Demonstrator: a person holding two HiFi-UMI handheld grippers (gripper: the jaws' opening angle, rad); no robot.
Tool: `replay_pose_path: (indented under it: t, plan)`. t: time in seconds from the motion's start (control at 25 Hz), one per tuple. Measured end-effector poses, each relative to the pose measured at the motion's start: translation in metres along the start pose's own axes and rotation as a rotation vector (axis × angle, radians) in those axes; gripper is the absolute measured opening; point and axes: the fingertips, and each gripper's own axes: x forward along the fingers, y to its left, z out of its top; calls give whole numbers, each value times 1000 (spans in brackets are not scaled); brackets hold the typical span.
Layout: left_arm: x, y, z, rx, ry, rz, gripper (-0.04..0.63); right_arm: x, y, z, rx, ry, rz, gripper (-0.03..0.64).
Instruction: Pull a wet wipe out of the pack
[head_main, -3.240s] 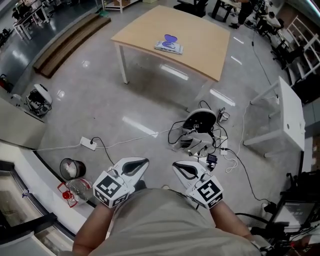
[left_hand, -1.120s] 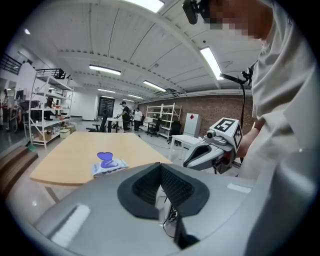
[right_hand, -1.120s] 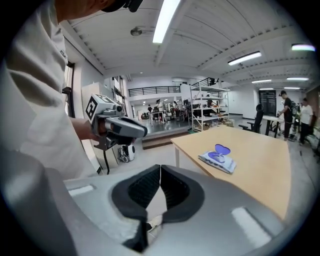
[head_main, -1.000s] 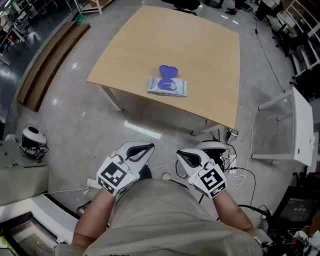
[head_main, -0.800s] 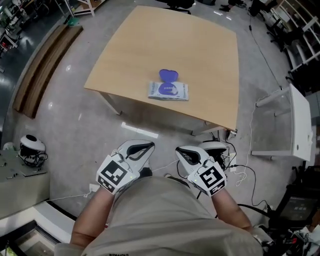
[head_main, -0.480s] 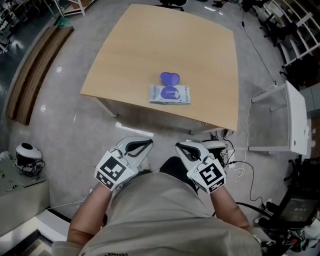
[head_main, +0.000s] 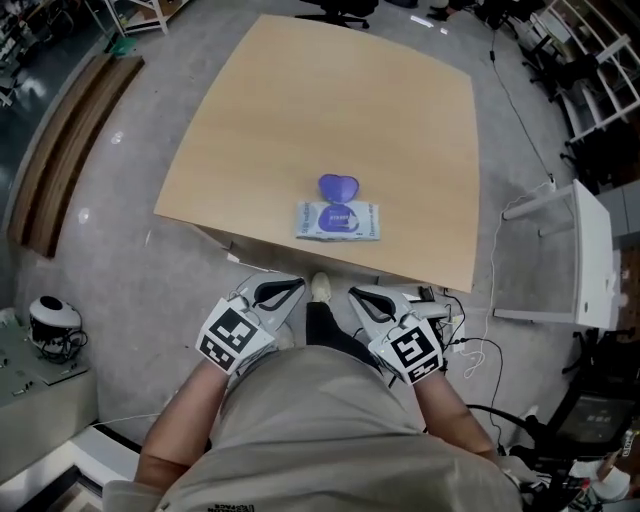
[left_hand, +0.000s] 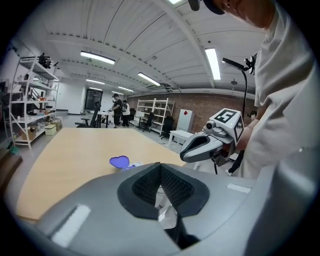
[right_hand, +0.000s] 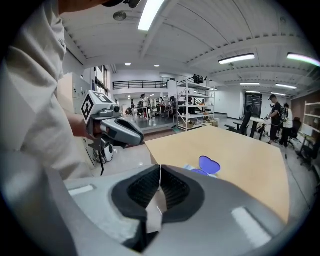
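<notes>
Closing in now: the tabletop (head_main: 300, 110) sat far ahead a few seconds ago, and its near edge has since drawn up just in front of both tongs. The left tongs (head_main: 286, 288) and right tongs (head_main: 362, 297) remain tucked side by side against the person's body, as before. Both are clenched, pads pressed together with nothing gripped between them, as each gripper view shows. The wet wipe pack (head_main: 338, 221) lies flat on the tabletop, near its front edge, ahead of the tongs and roughly centred between them, still well apart from either one. Its purple lid (head_main: 338, 187) is flipped open on the far side of the pack. A shoe (head_main: 320, 287) pokes out on the floor between the two tongs.
</notes>
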Motion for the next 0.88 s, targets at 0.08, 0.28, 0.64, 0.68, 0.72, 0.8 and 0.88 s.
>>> replay_pose_path:
  t: [0.08, 0.28, 0.64, 0.68, 0.72, 0.8, 0.88]
  plan:
    - [13, 20, 1, -8, 16, 17, 5, 15, -22, 0, -14, 14, 8, 6]
    - [60, 58, -5, -18, 92, 35, 5, 46, -84, -16, -6, 61, 19, 17]
    - [144, 104, -31, -67, 205, 49, 5, 92, -172, -74, -45, 193, 80, 17]
    - [149, 108, -36, -73, 219, 51, 5, 98, -176, -79, -55, 205, 90, 18]
    - [154, 112, -42, -81, 234, 54, 5, 105, -180, -83, -63, 216, 102, 23]
    - [166, 121, -52, -108, 260, 59, 5, 118, -188, -90, -78, 230, 127, 29]
    - [177, 127, -60, -148, 277, 60, 5, 130, -198, -95, -100, 238, 148, 44]
